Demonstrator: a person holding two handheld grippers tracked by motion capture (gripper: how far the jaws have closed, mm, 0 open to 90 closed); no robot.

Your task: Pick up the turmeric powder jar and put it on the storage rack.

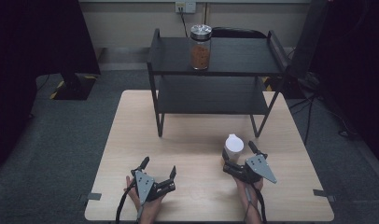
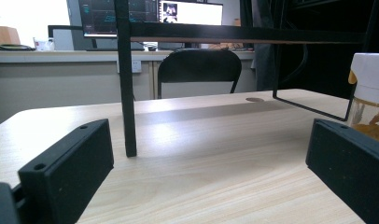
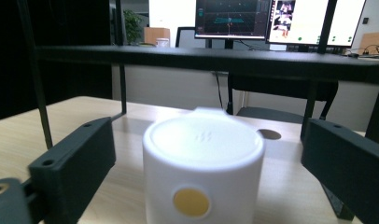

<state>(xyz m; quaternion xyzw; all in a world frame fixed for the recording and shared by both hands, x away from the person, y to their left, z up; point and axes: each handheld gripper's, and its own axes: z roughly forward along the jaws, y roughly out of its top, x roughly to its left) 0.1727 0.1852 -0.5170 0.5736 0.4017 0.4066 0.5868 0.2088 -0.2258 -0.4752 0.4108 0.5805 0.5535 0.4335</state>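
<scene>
the surface [image 1: 131, 140] is pale wood grain with squared edges, and a black metal rack [image 1: 215, 70] with two flat shelves stands at its far half. the near half is mostly bare, so there is open room between and in front of both hands. the left gripper [image 1: 158, 170] rests near the front edge, its jaws spread wide with nothing between them; in the left gripper view just bare wood and a thin rack leg lie ahead. the right gripper [image 1: 241, 156] sits right of centre, its jaws wide apart on either side of a jar [image 3: 204, 163], with visible gaps to both sides, so it grips nothing. the jar is a small round one with a smooth white lid that has a tab at its far rim; the left gripper view shows its clear wall and something amber inside. on the top shelf stands a tall clear canister [image 1: 200, 46] with a ribbed silver cap, filled with brown pieces.
</scene>
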